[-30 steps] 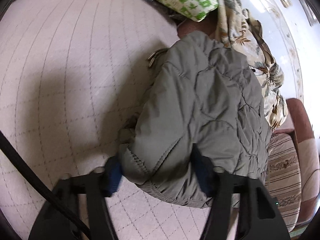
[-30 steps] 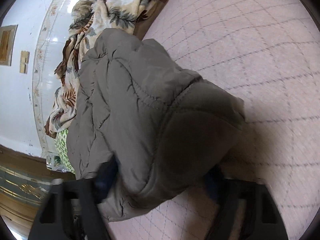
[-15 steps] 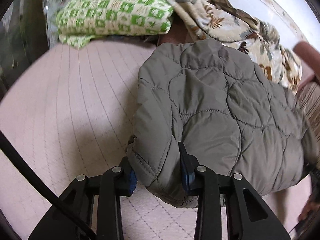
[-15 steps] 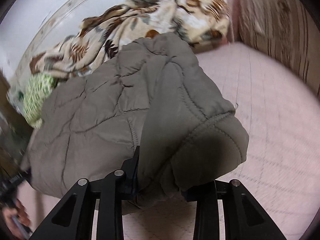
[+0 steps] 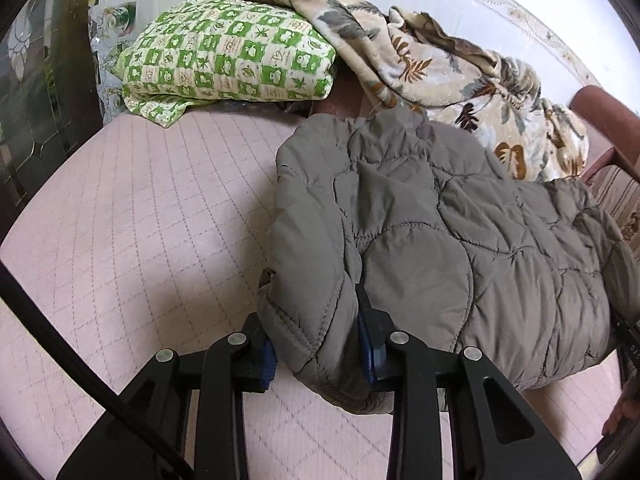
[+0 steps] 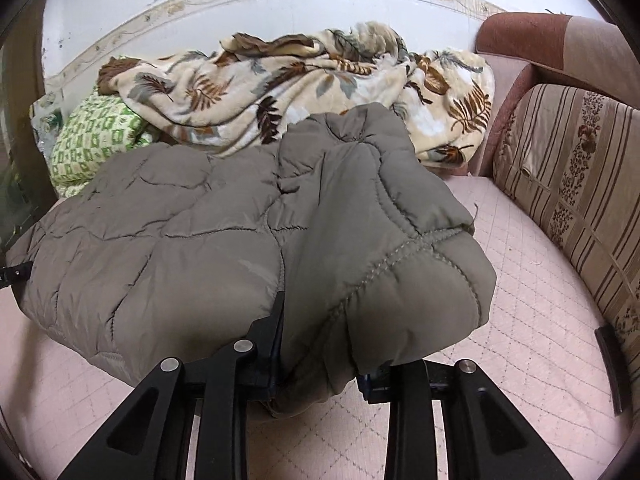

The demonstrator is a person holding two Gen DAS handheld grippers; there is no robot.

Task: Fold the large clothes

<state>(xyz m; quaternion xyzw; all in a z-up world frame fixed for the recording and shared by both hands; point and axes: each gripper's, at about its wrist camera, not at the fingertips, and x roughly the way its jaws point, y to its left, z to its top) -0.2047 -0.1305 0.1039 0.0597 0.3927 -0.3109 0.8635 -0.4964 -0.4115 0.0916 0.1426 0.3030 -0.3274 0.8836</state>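
Note:
A grey-olive quilted jacket (image 5: 440, 240) lies bunched on the pink quilted bed cover (image 5: 140, 220). My left gripper (image 5: 318, 344) is shut on the jacket's near left edge, its blue pads pressed into the padded hem. In the right wrist view the same jacket (image 6: 240, 240) fills the middle, and my right gripper (image 6: 320, 360) is shut on its near right edge. The jacket hangs stretched between the two grippers, its far part resting on the cover. The fingertips are partly hidden by fabric.
A green-and-white checked pillow (image 5: 228, 64) and a leaf-print blanket (image 6: 300, 88) lie at the far side against the white wall. A striped sofa back (image 6: 572, 200) and a brown armrest (image 6: 552, 44) stand at the right. Dark furniture (image 5: 36, 92) stands at the left.
Both grippers have closed from wide apart onto the jacket's near edges. Both views have swung level, bringing the pillow, blanket and wall into sight.

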